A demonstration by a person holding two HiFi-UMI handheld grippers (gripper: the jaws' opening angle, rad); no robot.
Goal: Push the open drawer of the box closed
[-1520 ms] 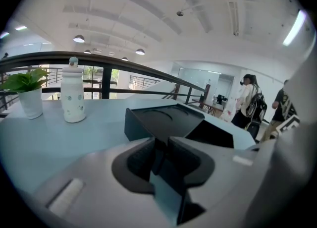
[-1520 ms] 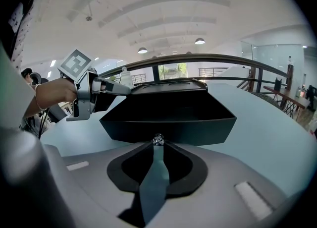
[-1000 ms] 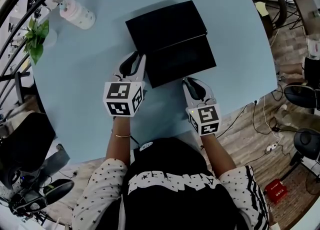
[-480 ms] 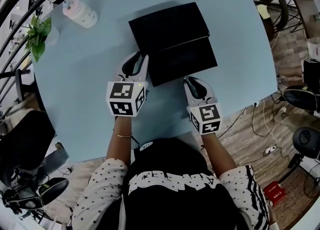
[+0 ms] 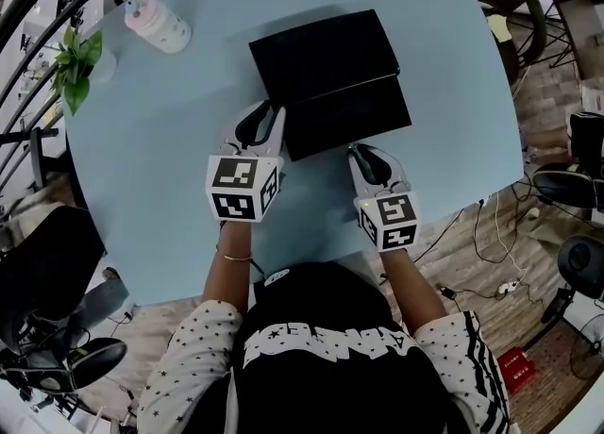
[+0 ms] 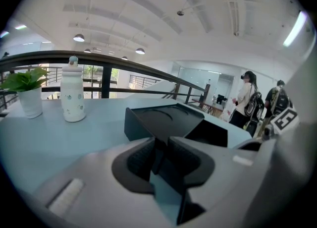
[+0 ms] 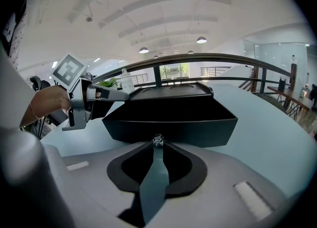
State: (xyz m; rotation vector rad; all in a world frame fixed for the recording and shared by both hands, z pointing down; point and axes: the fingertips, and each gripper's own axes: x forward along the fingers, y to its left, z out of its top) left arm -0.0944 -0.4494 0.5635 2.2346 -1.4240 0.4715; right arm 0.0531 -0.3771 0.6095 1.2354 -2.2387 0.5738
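A black box (image 5: 326,50) lies on the light blue round table (image 5: 142,168), and its drawer (image 5: 347,119) stands open toward me. My left gripper (image 5: 274,111) is shut, its tips at the drawer's front left corner. My right gripper (image 5: 361,151) is shut too, with its tips against the drawer's front wall. In the right gripper view the drawer (image 7: 171,118) fills the middle, and a small shiny knob sits right at my right gripper (image 7: 158,142). In the left gripper view the box (image 6: 163,120) rises just behind the left gripper (image 6: 161,155).
A white bottle (image 5: 159,25) and a potted plant (image 5: 77,59) stand at the table's far left. The table's near edge runs close to my body. Railings, chairs and floor cables surround the table. People (image 6: 246,98) stand in the background.
Both grippers have edged forward at the drawer's front. The drawer looks slightly shorter than a second ago, so it has slid a little into the box.
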